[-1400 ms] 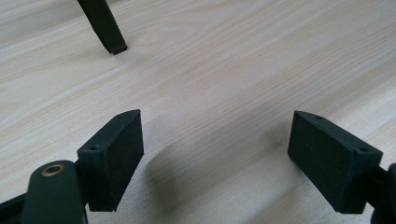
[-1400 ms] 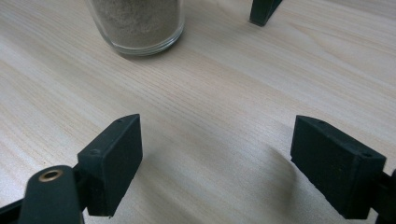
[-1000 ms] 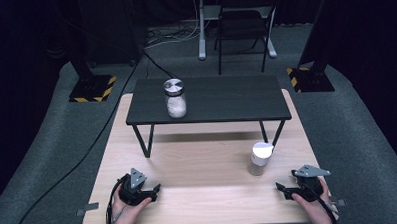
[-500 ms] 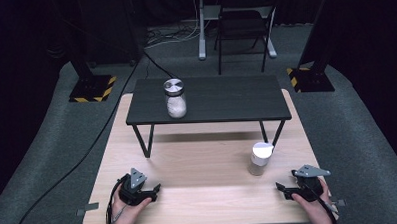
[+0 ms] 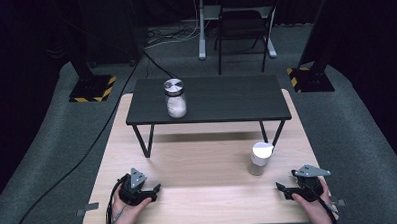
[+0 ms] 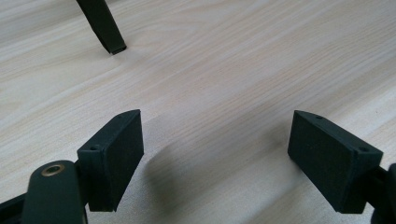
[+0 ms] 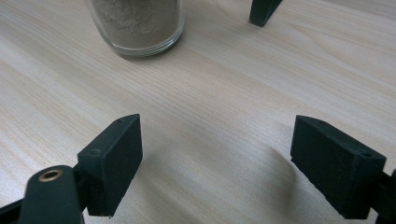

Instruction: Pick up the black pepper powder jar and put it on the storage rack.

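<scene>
A dark studio with grey carpet frames a pale wooden table [image 5: 203, 167], on whose far half stands a low black bench [image 5: 208, 99] on slim black legs. Beyond it, against the dark backdrop, are a black chair [image 5: 241, 33] and two stands with yellow-and-black striped bases [image 5: 90, 88]. On the bench top, left of centre, stands a glass jar with a metal lid [image 5: 175, 98], part-filled with a pale powder. A second jar with a white lid [image 5: 259, 159] stands on the wooden table itself, just in front of the bench's right front leg and right of centre; the right gripper view shows its glass base [image 7: 137, 25] holding a sandy, beige fill, with the foot of a bench leg [image 7: 264, 10] just beside it. At the near edge of the table, a person's hands come in from below: the left gripper [image 5: 150, 189] rests low over the wood at the left, a cable trailing back from it, and the right gripper [image 5: 284, 188] sits at the right, near the white-lidded jar but well clear of it. In each gripper view the two black jaws stand wide apart with nothing but bare wood grain between them. The left gripper view also takes in the foot of a bench leg [image 6: 105, 28] planted ahead on the tabletop.
</scene>
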`<state>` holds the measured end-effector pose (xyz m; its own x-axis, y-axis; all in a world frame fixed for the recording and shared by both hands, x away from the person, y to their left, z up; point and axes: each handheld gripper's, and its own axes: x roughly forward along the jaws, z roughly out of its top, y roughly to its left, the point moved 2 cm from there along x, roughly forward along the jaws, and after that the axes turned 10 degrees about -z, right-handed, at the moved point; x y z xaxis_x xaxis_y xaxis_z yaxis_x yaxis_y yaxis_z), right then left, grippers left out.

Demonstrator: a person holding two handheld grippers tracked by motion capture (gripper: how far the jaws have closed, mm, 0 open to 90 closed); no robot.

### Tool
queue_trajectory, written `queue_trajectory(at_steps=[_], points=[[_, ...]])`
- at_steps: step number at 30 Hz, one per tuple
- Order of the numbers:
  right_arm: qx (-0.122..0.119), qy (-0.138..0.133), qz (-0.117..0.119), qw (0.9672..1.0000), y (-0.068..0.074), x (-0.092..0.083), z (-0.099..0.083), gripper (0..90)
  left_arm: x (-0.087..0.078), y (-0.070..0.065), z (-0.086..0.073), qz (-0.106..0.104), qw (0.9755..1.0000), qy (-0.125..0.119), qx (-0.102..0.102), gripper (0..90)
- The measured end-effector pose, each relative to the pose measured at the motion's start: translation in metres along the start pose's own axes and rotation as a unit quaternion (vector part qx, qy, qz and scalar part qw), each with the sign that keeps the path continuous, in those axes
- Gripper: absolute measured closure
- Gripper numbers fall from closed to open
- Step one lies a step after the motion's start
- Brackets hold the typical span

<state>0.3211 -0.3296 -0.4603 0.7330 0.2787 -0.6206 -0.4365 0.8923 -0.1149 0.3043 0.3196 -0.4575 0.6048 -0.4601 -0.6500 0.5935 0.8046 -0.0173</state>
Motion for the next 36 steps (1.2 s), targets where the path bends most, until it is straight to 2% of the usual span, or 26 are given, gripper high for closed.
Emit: queue_trajectory(at_steps=[9,17,28,36], points=[[0.008,-0.011,0.011,0.9998,-0.002,-0.001,-0.003,15.9,0.000,0.000,0.000,-0.001,1.0000,0.000,0.001,18.0],[0.016,-0.036,0.029,0.9988,-0.003,-0.004,-0.003,15.9,0.000,0.001,0.000,-0.002,1.0000,0.000,-0.001,17.9],[0.001,-0.060,0.056,0.9966,0.005,0.003,0.015,15.9,0.000,0.001,0.000,-0.002,1.0000,0.000,-0.002,17.9],[-0.006,-0.073,0.064,0.9952,0.011,0.012,0.027,15.9,0.000,0.001,0.000,-0.002,1.0000,0.001,0.000,17.9]])
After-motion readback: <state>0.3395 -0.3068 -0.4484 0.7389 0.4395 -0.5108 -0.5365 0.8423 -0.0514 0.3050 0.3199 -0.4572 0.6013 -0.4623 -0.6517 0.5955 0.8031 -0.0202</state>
